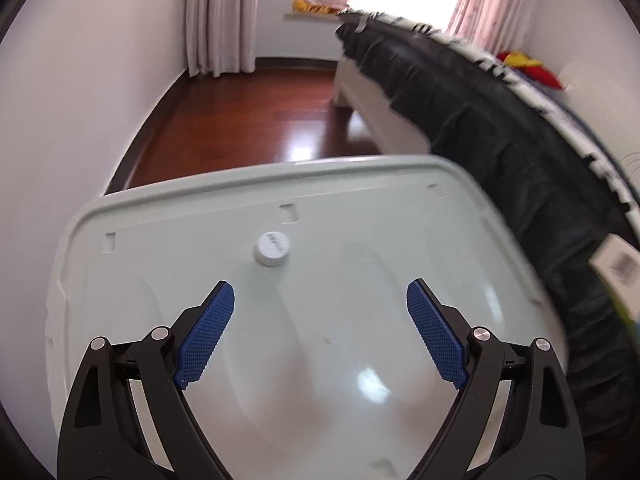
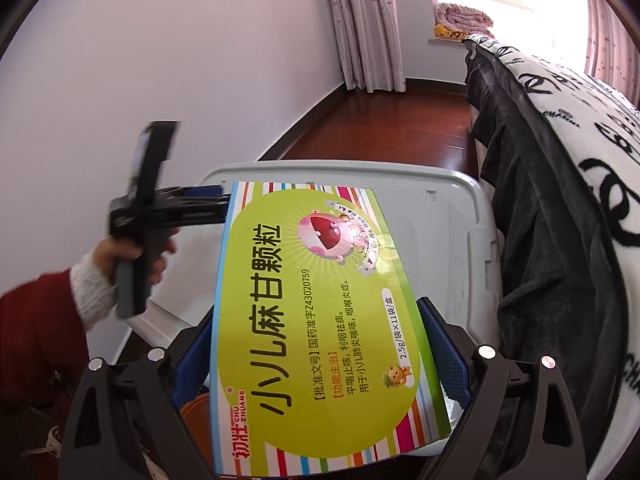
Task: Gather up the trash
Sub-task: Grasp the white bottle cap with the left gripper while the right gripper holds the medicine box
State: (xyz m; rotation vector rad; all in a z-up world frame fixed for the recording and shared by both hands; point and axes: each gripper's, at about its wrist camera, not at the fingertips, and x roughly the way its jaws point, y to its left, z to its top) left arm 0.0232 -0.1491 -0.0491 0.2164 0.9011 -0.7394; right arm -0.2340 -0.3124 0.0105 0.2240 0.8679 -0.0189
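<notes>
Atop lid (image 1: 400, 208), cap (image 1: 271, 249) beyond left tongs (image 1: 320, 300).

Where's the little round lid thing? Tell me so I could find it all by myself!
Look beside the bed with the dark blanket for the big pale storage-box lid. On top of it, just past the open left gripper, sits the bottle cap. It is small, round and white, with ridged sides and tiny grey writing, unlike the big green box in the right gripper.
</notes>
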